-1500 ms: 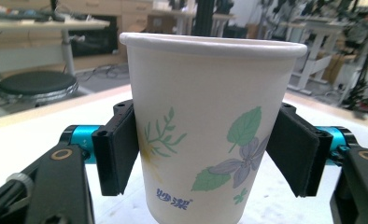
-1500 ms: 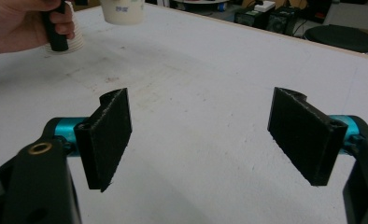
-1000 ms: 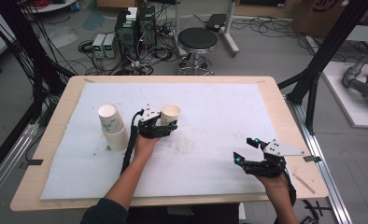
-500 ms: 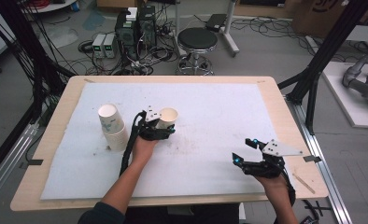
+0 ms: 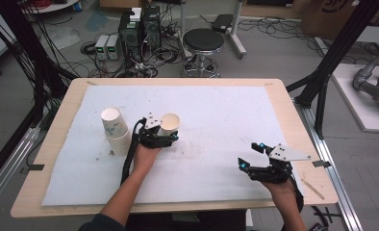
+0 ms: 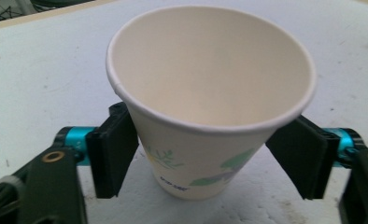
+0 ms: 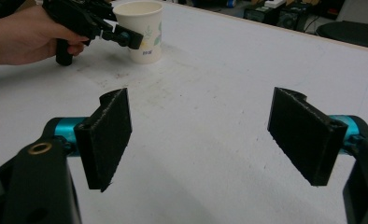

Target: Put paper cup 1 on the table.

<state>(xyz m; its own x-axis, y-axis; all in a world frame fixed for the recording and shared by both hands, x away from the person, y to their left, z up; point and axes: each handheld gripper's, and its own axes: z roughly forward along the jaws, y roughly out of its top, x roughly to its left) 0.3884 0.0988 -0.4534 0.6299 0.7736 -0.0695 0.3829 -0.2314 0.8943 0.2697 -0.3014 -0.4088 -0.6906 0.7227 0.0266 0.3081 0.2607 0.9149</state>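
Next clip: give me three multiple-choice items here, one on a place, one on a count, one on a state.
1. Where is the stack of cups relative to the single cup?
A. to its left
B. to its right
C. inside it

2. How many grippers are at the single cup?
A. none
B. one
C. two

3. What does the single cup hold?
A. liquid
B. another cup
C. nothing

A: high view shows the stack leftward.
B: the left gripper straddles it, fingers just opening; the right gripper is apart, open.
C: its inside is bare.
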